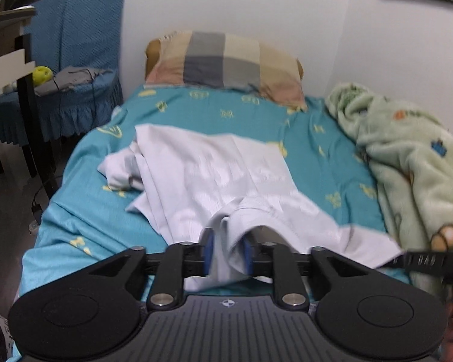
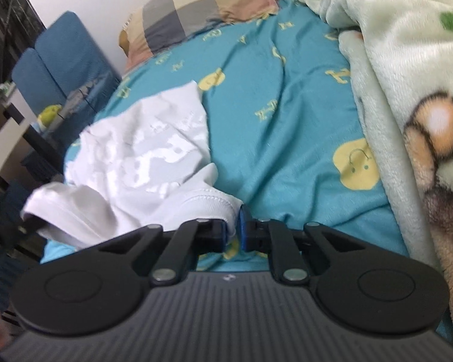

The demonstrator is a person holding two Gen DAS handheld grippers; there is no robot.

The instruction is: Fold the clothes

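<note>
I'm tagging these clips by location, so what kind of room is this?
Most likely a bedroom. A bed in a teal printed sheet carries a checked pillow and a fleece blanket. The left gripper and right gripper each pinch a white shirt lying on it.

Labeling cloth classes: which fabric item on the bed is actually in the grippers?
The white shirt: both the left gripper and right gripper pinch its edge. The checked pillow and green fleece blanket lie untouched.
</note>
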